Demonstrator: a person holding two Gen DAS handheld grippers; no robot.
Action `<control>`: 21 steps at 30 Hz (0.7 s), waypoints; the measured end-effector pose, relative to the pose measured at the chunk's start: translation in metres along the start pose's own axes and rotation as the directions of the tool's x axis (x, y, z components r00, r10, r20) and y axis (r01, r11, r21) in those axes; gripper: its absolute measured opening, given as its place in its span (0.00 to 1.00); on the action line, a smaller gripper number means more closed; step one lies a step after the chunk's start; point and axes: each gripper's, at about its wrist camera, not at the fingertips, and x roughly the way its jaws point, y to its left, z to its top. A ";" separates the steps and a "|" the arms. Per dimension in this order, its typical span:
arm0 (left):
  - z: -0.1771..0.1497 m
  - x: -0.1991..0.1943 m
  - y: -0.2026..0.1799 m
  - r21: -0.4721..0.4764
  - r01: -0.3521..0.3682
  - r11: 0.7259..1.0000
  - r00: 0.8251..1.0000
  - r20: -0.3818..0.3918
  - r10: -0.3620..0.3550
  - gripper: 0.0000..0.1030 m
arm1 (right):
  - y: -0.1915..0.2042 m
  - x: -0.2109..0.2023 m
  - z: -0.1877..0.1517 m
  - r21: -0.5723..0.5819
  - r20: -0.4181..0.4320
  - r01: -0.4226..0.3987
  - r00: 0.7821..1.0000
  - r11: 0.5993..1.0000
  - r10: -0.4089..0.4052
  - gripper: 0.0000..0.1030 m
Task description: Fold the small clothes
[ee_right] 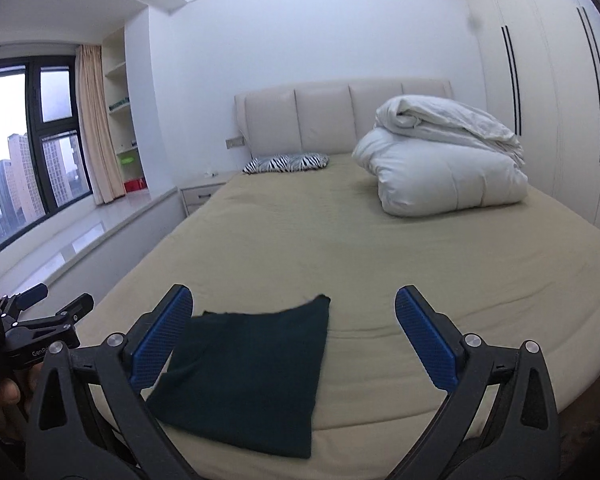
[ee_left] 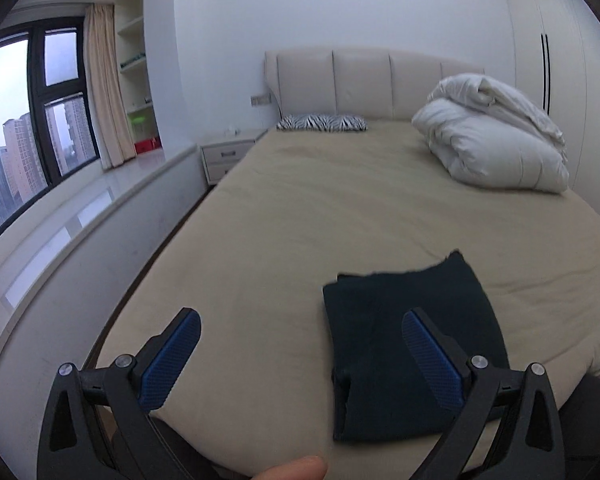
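A dark folded garment (ee_left: 412, 344) lay flat near the foot edge of the bed (ee_left: 300, 208), on the tan sheet, its far edge slightly ragged with one corner lifted to a point. The left gripper (ee_left: 301, 330) hung above the near part of the mattress with its blue-padded fingers (ee_left: 172, 360) spread wide and nothing between them; its right finger overlapped the garment in the left wrist view, though contact could not be judged. The right gripper (ee_right: 293, 306) was likewise wide open and empty, the garment (ee_right: 252, 368) showing beside and partly behind its left finger. In the right wrist view the left gripper (ee_right: 62, 304) appeared at the far left, held over the bed's left edge. Farther off, a white duvet (ee_right: 444, 160) was bundled on the right side, and a zebra-print pillow (ee_right: 286, 162) lay against the padded headboard (ee_right: 324, 116).
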 end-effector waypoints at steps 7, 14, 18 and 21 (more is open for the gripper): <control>-0.040 0.041 -0.005 -0.057 0.068 0.996 0.978 -0.195 -0.078 1.00 | 0.004 0.060 -0.064 0.007 -0.211 0.063 0.976 0.998 -0.060 1.00; -0.044 0.046 0.001 -0.048 0.047 0.998 0.975 -0.215 -0.056 1.00 | 0.008 0.107 -0.118 -0.011 -0.370 0.110 0.923 0.994 -0.107 1.00; -0.047 0.048 0.002 -0.052 0.046 0.998 0.972 -0.227 -0.056 1.00 | 0.005 0.123 -0.137 0.003 -0.428 0.126 0.897 0.992 -0.112 1.00; -0.049 0.050 0.002 -0.057 0.051 0.997 0.970 -0.235 -0.063 1.00 | 0.005 0.128 -0.143 -0.005 -0.444 0.129 0.888 0.992 -0.118 1.00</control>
